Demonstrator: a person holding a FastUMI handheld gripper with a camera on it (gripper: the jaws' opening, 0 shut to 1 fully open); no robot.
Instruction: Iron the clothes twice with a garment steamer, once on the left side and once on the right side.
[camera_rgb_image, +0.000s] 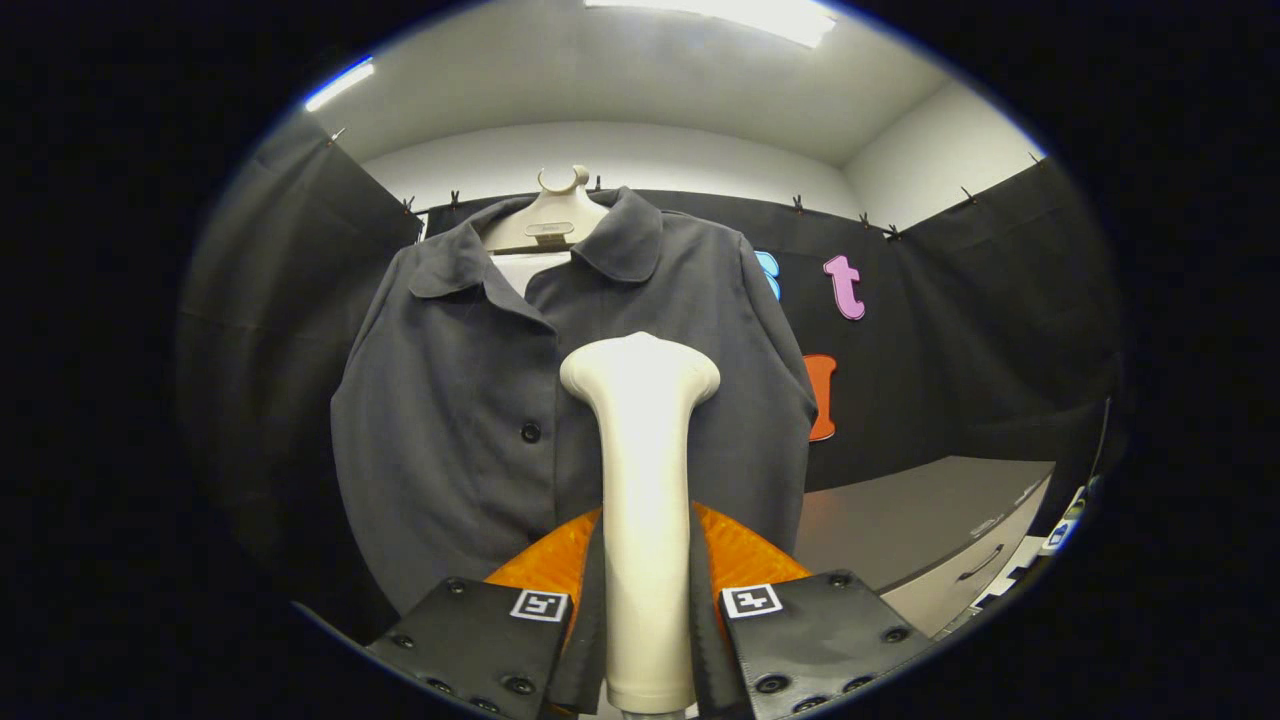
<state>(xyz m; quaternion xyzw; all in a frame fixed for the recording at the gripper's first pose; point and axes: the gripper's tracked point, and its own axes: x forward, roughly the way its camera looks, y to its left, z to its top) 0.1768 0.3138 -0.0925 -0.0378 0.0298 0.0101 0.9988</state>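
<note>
A dark grey buttoned shirt (470, 400) hangs on a pale hanger (550, 222) in front of the black cloth wall. My gripper (648, 620) is shut on the cream garment steamer (643, 480), both fingers (590, 600) pressing its handle. The steamer stands upright between the fingers, and its wide head (640, 370) sits against or just before the shirt's front, a little right of the button line (530, 432). Whether the head touches the cloth I cannot tell.
A grey cabinet (930, 520) with a drawer handle stands to the right of the shirt, beyond the right finger. Black cloth walls close in the left, back and right. A ceiling light (740, 15) glows overhead.
</note>
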